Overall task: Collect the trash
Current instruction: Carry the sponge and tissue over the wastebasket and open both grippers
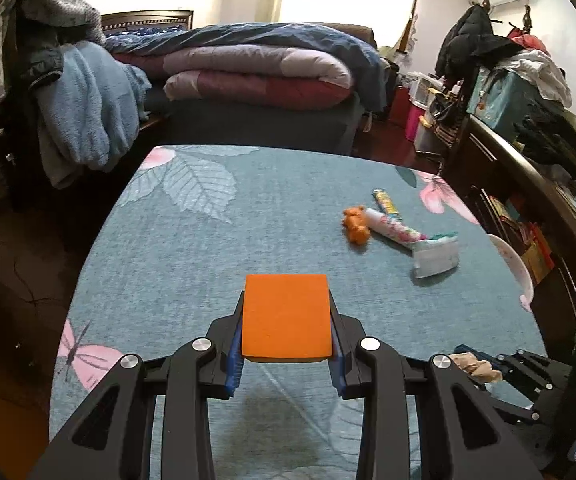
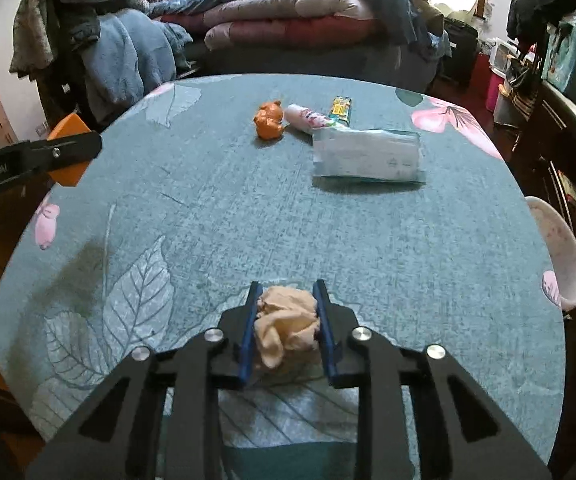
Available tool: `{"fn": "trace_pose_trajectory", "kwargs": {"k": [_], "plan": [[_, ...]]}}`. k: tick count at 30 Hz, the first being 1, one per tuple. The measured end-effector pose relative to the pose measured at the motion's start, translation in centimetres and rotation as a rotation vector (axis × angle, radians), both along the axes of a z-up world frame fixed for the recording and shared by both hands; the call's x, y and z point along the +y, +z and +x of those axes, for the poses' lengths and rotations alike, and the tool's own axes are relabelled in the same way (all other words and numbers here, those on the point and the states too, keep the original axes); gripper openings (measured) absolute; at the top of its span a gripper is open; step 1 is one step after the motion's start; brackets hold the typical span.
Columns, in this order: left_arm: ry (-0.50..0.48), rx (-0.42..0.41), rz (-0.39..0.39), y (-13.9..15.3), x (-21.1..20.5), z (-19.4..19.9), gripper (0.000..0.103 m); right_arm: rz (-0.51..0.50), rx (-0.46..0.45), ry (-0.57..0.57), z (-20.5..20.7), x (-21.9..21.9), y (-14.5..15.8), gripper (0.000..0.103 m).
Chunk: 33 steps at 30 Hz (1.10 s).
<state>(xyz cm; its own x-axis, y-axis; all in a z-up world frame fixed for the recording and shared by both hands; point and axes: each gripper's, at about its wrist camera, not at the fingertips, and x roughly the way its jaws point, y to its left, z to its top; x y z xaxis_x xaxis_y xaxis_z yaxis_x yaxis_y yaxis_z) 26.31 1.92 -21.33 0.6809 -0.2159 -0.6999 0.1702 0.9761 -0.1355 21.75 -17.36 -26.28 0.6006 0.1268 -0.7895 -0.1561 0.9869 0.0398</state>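
Note:
My left gripper (image 1: 286, 312) is shut on an orange block (image 1: 287, 317) and holds it above the teal floral tablecloth (image 1: 208, 256). My right gripper (image 2: 286, 304) is shut on a crumpled beige tissue (image 2: 284, 326) near the table's front edge; the tissue also shows in the left wrist view (image 1: 474, 366). Farther out lie an orange crumpled wrapper (image 2: 269, 121), a pink-and-white tube (image 2: 308, 117), a yellow-green snack wrapper (image 2: 341, 109) and a pale blue packet (image 2: 368, 155). The left gripper with its block shows at the left in the right wrist view (image 2: 68, 148).
A white bowl-like bin (image 2: 556, 248) hangs past the table's right edge. A bed with folded quilts (image 1: 256, 76) stands behind the table. A chair piled with blue clothes (image 1: 84, 108) is at the back left. Dark shelves (image 1: 528, 208) run along the right.

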Motion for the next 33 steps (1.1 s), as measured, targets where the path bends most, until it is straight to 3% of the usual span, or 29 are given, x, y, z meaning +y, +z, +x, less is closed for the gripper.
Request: {"fn": "trace_pose_trajectory", "kwargs": {"k": [18, 33], "plan": [[-0.092, -0.067, 0.037, 3.5, -6.5, -2.1, 0.034, 0.071, -0.134, -0.106, -5.0, -7.2, 4.9, 0.025], [-0.14, -0.11, 0.069, 5.7, -10.7, -3.6, 0.034, 0.12, -0.192, -0.166, -7.6, -12.3, 6.2, 0.025]]}}
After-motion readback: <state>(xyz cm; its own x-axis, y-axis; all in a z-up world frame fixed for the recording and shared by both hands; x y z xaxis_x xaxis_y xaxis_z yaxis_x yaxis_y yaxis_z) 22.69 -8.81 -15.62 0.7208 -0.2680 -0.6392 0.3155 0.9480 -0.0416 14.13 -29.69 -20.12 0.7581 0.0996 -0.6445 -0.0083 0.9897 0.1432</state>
